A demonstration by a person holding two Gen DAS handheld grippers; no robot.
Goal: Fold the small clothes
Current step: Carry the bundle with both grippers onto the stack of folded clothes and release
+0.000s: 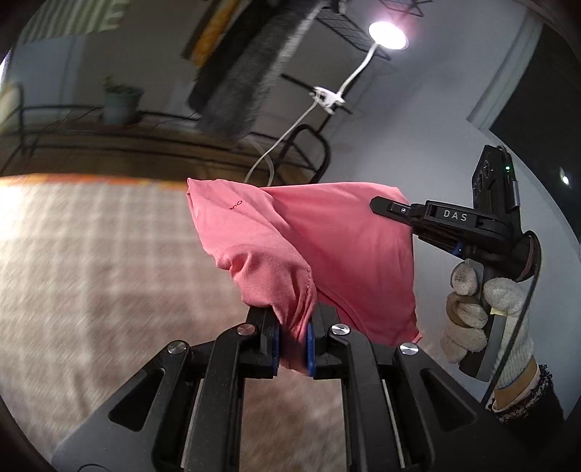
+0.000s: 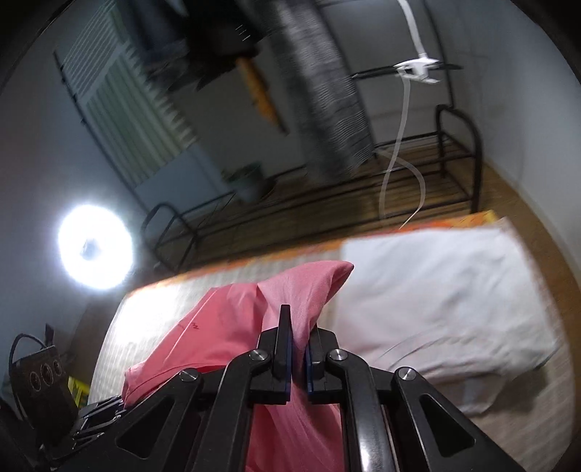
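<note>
The left gripper (image 1: 293, 341) is clamped on a bunched fold of the pink shirt (image 1: 308, 247), the cloth squeezed between its blue pads. The right gripper (image 2: 298, 357) is likewise closed on the shirt (image 2: 232, 326), a ridge of fabric pinched between its fingers and rising above them. In the left wrist view the right gripper (image 1: 395, 214) shows from the side, its black tip pressed into the shirt's far edge, held by a hand (image 1: 479, 312) in a white knit glove.

The shirt hangs in the air between the two grippers, above the bed (image 1: 90, 272), sagging in a pouch with a small dark print near its top. A checked cover lies on the bed, and a white pillow (image 2: 435, 290) sits on it to the right of the shirt. Beyond the bed stands a black metal rack (image 2: 417, 163), a clip lamp (image 1: 386, 34) fixed above it, its white cord trailing down. Grey cloth (image 1: 250, 80) hangs from above, blurred.
</note>
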